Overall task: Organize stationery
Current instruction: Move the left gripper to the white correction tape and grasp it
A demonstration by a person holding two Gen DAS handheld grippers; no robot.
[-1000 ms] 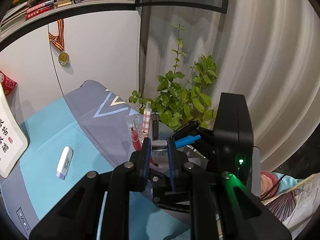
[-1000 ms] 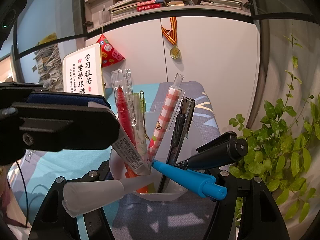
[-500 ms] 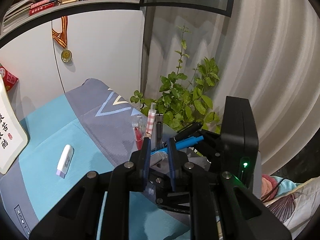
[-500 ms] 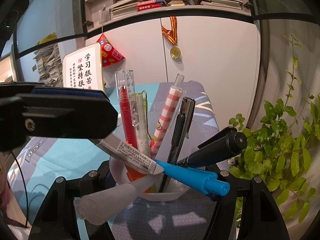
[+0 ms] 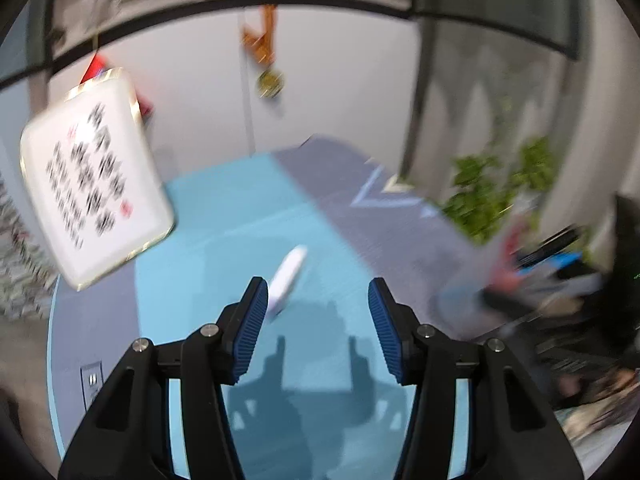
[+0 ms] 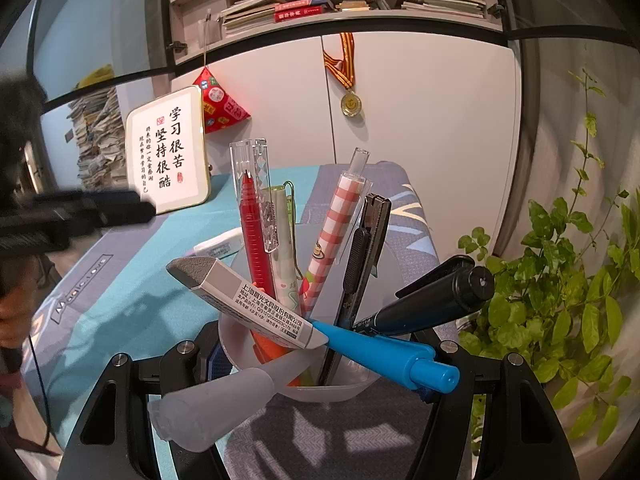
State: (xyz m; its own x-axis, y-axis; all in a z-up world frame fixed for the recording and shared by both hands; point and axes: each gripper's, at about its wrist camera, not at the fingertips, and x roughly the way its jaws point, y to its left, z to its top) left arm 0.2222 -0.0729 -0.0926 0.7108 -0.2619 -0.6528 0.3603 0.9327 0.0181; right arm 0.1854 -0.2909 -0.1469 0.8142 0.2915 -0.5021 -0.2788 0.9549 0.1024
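White cabinet wall, teal-and-grey mat (image 5: 224, 216) on the table, potted plant (image 6: 560, 280) off the mat's right edge.

Left gripper (image 5: 316, 320) is empty, jaws opening, nothing between the pads, pointed down at the mat (view is motion-blurred). A white correction-tape-like item (image 5: 286, 280) lies mid-mat, just ahead of the left pad; it looks like the next pick.

To do that well: centre the jaws over its long body, align across the narrow width, come down until the pads straddle it, then close. Don't shove it along the mat.

Right gripper (image 6: 316, 368) is clamped on the translucent pen cup (image 6: 340, 390) near the mat's right edge, holding it steady. Cup contents: red pen (image 6: 256, 240), pale green pen (image 6: 286, 248), red-checked pen (image 6: 336, 232), black utility knife (image 6: 366, 252), black marker (image 6: 432, 304), blue pen (image 6: 384, 352), a boxed grey eraser (image 6: 248, 300) leaning out leftward, and a frosted cap (image 6: 212, 404) sticking over the rim. It's crowded, so drop the next item in on the far-left side.
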